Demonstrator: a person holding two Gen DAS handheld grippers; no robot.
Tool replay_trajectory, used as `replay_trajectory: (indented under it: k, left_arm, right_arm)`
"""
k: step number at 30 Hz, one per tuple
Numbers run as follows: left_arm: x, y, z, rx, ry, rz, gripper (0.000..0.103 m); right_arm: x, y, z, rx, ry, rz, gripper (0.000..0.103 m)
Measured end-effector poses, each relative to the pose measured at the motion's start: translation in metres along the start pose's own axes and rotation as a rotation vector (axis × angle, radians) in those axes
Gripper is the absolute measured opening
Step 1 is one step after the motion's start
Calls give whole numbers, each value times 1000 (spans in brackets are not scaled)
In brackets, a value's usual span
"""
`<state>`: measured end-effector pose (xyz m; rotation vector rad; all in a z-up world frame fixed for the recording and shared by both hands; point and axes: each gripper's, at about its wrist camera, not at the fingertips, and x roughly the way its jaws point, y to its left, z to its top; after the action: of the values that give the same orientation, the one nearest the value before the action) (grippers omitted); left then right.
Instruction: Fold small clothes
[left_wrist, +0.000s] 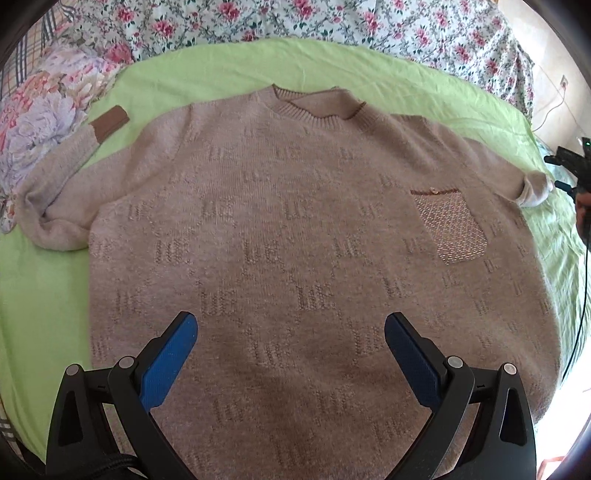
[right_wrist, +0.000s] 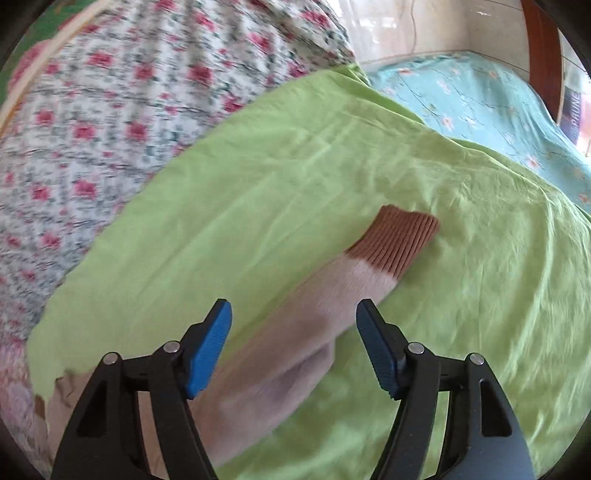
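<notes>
The left gripper (left_wrist: 290, 332) hangs with its blue-padded jaws spread wide and nothing between them, poised above the lower front of a beige knit sweater (left_wrist: 295, 240). The sweater lies flat, face up, on a lime-green sheet (left_wrist: 44, 295), its neckline toward the far side and a woven chest pocket (left_wrist: 448, 227) on its right. The right gripper (right_wrist: 293, 334) is also released, jaws apart and gripping nothing; one sweater sleeve (right_wrist: 295, 332) lies on the sheet beneath and between them, untouched, its brown ribbed cuff (right_wrist: 395, 242) farther out. The sweater's other sleeve lies bent at its left side. Beyond the sweater's neckline lies rose-patterned bedding (left_wrist: 332, 22).
</notes>
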<state>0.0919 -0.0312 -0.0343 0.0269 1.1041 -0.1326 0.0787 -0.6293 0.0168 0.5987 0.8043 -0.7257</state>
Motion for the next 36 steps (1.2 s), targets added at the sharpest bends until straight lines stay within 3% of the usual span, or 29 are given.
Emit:
replay_trajectory:
  k: [2, 4, 6, 8, 15, 19, 25, 32, 35, 36]
  left_arm:
    - [4, 2, 3, -6, -1, 2, 101]
    - [8, 4, 6, -16, 5, -5, 101]
    - [9, 5, 8, -22, 0, -8, 101]
    - [10, 5, 9, -24, -8, -8, 101]
    - [7, 13, 11, -52, -28, -40, 101]
    - [-3, 22, 9, -73, -58, -55, 101]
    - [-14, 50, 4, -156, -75, -111, 101]
    - [-19, 80, 3, -222, -100, -181, 101]
    - [-17, 90, 9, -237, -113, -238, 101]
    - [-14, 92, 14, -238, -114, -260, 101]
  right_arm:
    - [29, -5, 6, 1, 67, -46, 68]
    - [40, -6, 7, -24, 64, -83, 49]
    - [36, -4, 7, -33, 39, -65, 18]
    - [23, 4, 4, -34, 7, -15, 15]
    - [-27, 90, -38, -175, -23, 303, 14]
    - [-55, 176, -91, -299, 20, 538, 14]
    - [-77, 295, -180, -511, 114, 774, 14]
    - [-66, 380, -266, -687, 236, 865, 14]
    - [-54, 389, -291, -727, 311, 845, 18]
    - [-51, 388, -294, -721, 340, 846, 26]
